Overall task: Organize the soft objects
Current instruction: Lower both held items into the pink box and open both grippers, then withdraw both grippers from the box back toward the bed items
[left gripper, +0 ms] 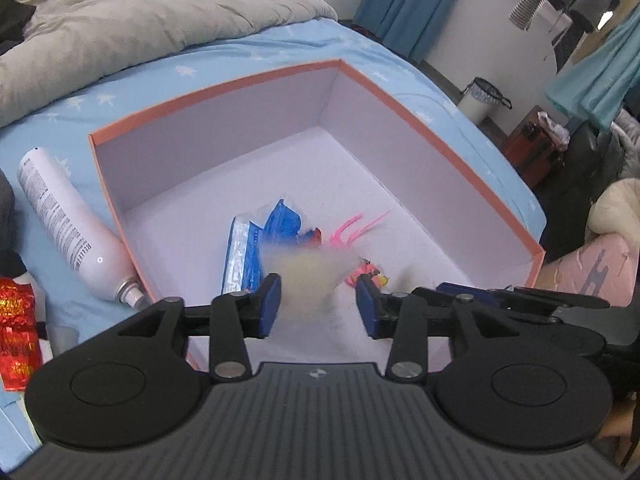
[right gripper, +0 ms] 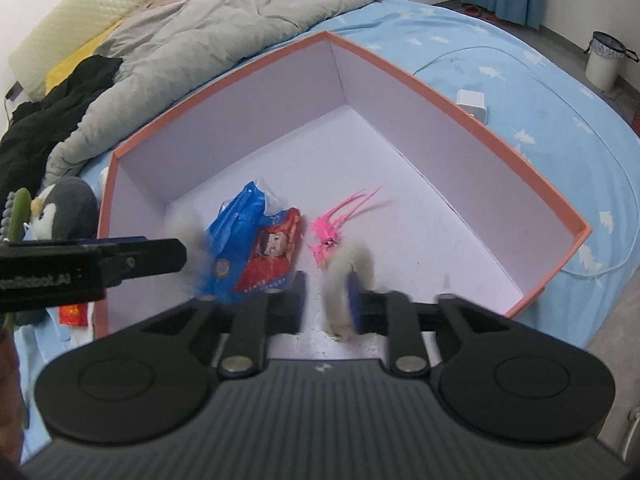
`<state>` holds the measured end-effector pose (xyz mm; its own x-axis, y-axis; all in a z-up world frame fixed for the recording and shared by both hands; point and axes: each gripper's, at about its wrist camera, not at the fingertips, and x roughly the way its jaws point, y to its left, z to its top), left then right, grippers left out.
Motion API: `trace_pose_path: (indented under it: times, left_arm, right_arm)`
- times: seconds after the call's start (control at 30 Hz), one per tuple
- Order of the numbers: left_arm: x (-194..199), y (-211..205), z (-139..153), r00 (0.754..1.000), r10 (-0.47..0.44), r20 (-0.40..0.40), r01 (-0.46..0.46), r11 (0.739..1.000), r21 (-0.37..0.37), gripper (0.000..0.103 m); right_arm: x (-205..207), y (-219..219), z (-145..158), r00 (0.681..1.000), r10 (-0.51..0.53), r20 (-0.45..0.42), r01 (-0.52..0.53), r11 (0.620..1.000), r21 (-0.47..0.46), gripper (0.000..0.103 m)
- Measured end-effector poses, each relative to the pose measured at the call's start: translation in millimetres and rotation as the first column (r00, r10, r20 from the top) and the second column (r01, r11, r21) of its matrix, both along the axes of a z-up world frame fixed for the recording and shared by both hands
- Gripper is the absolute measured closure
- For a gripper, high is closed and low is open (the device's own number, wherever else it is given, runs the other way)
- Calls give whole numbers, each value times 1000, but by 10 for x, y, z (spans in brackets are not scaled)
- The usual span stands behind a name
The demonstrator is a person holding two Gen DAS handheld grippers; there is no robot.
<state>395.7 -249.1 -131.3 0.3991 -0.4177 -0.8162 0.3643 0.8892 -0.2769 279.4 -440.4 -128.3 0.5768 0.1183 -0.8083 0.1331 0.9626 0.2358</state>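
Left wrist view looks down into the open cardboard box (left gripper: 404,96), salmon outside and pale lilac inside, sitting on the blue star-print bedsheet (left gripper: 280,52). Over its near end the left gripper (left gripper: 318,306) stands about half open with a blurred cream fluffy piece (left gripper: 308,276) between its blue pads; nothing shows the pads pressing on it, so it looks freed and dropping. Right wrist view shows the right gripper (right gripper: 326,300) only partly open, the same pale fuzz (right gripper: 340,280) smeared against its right pad; whether it clings there or is falling past I cannot tell. My judgement is that the step in hand is the release into the box, and doing it well means spreading both pairs of fingers wider and lifting straight up, since long pile snags on rubbery pads and may be dragged back over the rim. 2 things already lie on the box floor: a crinkly blue and red plastic snack bag (right gripper: 256,248), glossy and creased, and a spiky pink feathery toy (right gripper: 340,220) with thin stiff strands. Outside, a smooth white spray can (left gripper: 72,224) lies on its side against the box wall, and a grey plush penguin (right gripper: 64,208) waits beside the rumpled grey duvet (right gripper: 192,40).
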Motion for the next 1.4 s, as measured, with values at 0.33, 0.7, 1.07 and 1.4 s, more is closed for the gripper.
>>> trace_pose_path:
  times: [0.33,0.7,1.07,1.4]
  left_arm:
    - [-367,219,491,996,13,86,-10,999,-32,52]
    - [-1192,792,1166,973,89,212,-75,994,-76,52]
    - [-2000,1334,1530,936,167,309,-143,985,-101,52]
    - [-2734,1724,1731,896,240,373,-201,969,-143,52]
  right_arm:
    - [-250,106,357,996,14,82,-15,1000,9,68]
    - [-837,419,946,973,74,219,-76,997,3,68]
    - [-1360,744,1274,943,126,309,-131,991,-5,68]
    - [-1834,1105,1453,904,194,381,-188,981,-53,68]
